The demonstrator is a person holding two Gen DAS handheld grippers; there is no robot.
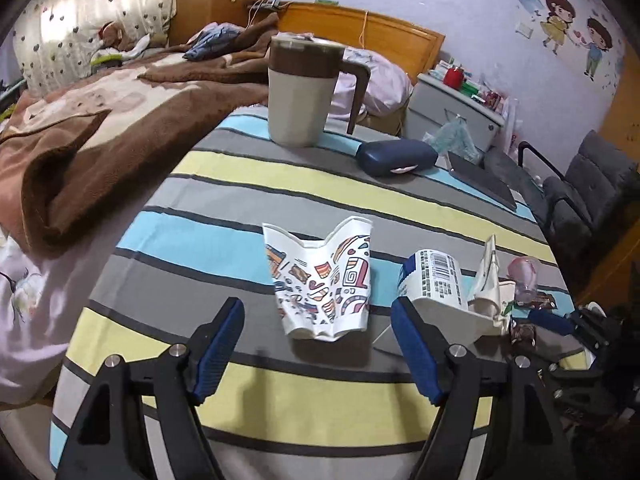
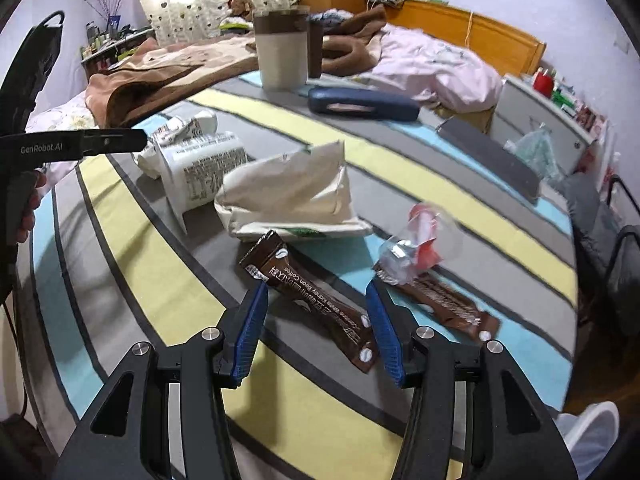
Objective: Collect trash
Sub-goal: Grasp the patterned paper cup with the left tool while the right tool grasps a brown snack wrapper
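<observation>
Fingers: we log the left gripper [image 1: 318,350] at the bottom of its view, blue pads spread wide and empty, above the striped cloth of the bench [image 1: 280,400].

Left wrist view, left to right:
- brown blanket [image 1: 80,152], upper left, on the bed;
- two-tone mug [image 1: 300,92], top centre, upright;
- crushed patterned paper cup [image 1: 324,280], centre, just beyond the spread fingers and apart from them;
- dark blue case [image 1: 396,156], upper right of centre;
- white tub with barcode [image 1: 434,280], on its side, touching the right finger's tip;
- crumpled cream paper [image 1: 488,300], just beside the tub.

Right wrist view, left to right: we log the right gripper [image 2: 316,322] with fingers spread, a brown coffee sachet [image 2: 316,300] lying flat between them; we cannot tell whether either pad touches it. A clear crumpled wrapper [image 2: 416,248] sits on a second brown sachet [image 2: 444,300], right of centre.
</observation>
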